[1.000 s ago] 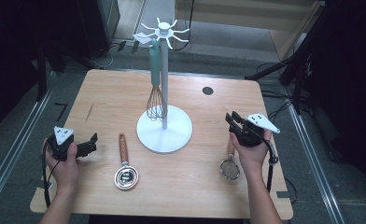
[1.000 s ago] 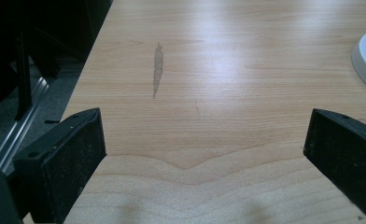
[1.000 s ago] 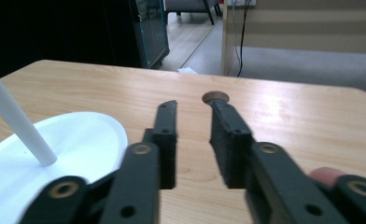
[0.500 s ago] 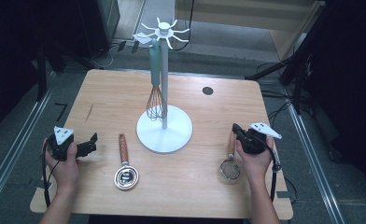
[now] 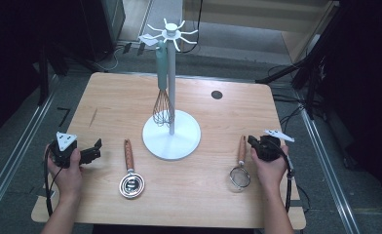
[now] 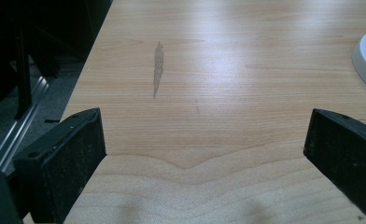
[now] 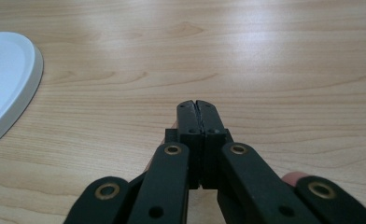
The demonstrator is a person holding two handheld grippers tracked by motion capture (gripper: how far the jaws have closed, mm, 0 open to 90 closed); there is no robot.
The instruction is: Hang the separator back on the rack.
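A light wooden counter (image 5: 208, 195) seen from above, with a person's forearms coming in from the near edge, each hand holding a black two-jaw gripper.

The left gripper (image 5: 95, 150) rests near the counter's left edge, its jaws pointing toward the middle. In the left gripper view its jaws stand wide apart with bare wood between them, a grey streak (image 6: 158, 67) in the wood ahead, and the rim of a white base at the far right.

Just beyond the left jaws lies a spoon (image 5: 129, 174) with a wooden handle and a round metal bowl nearest the person.

The right gripper (image 5: 254, 142) is held low near the counter's right edge. In the right gripper view its jaws are pressed together with nothing between them, pointing across bare wood, the white base off to their left. Right beside these jaws, on the side toward the middle, lies a small strainer (image 5: 240, 168) with a wooden handle.

Between the two grippers and farther back stands a white rack (image 5: 171, 131), a post on a round base, topped with hooks. A whisk (image 5: 162, 92) with a teal handle hangs from one.
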